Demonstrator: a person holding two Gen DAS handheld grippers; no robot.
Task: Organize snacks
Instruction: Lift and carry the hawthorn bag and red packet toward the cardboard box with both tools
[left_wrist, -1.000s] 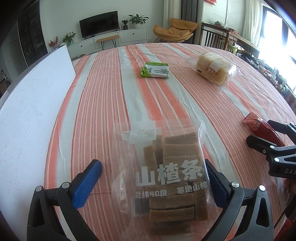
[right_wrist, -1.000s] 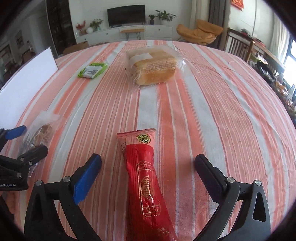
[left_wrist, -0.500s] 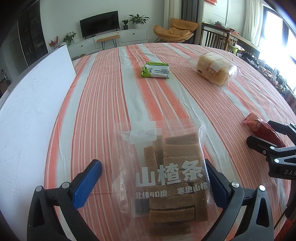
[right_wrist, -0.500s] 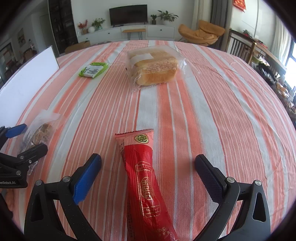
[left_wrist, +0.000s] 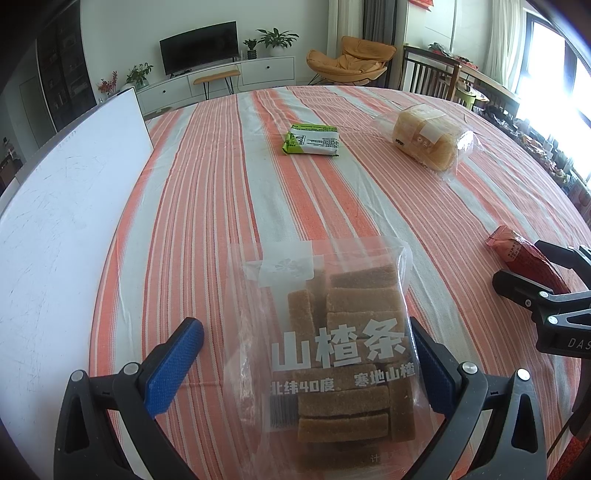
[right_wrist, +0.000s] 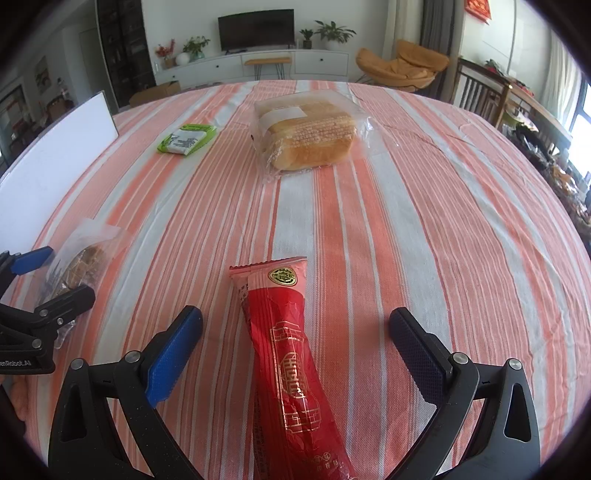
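A clear bag of brown hawthorn strips (left_wrist: 332, 347) lies on the striped tablecloth between the wide-open fingers of my left gripper (left_wrist: 306, 354); it also shows in the right wrist view (right_wrist: 79, 262). A long red snack packet (right_wrist: 291, 354) lies between the open fingers of my right gripper (right_wrist: 295, 347); its end shows in the left wrist view (left_wrist: 517, 251). A bagged bread loaf (right_wrist: 306, 136) (left_wrist: 428, 136) and a green packet (right_wrist: 186, 138) (left_wrist: 312, 139) lie farther back.
A white board (left_wrist: 62, 206) lies along the table's left side (right_wrist: 55, 140). The round table with its orange and white striped cloth (right_wrist: 424, 206) curves away on the right. Chairs and a TV cabinet stand beyond.
The right wrist view shifted slightly forward over the red packet. The left gripper and its bag have not visibly moved.
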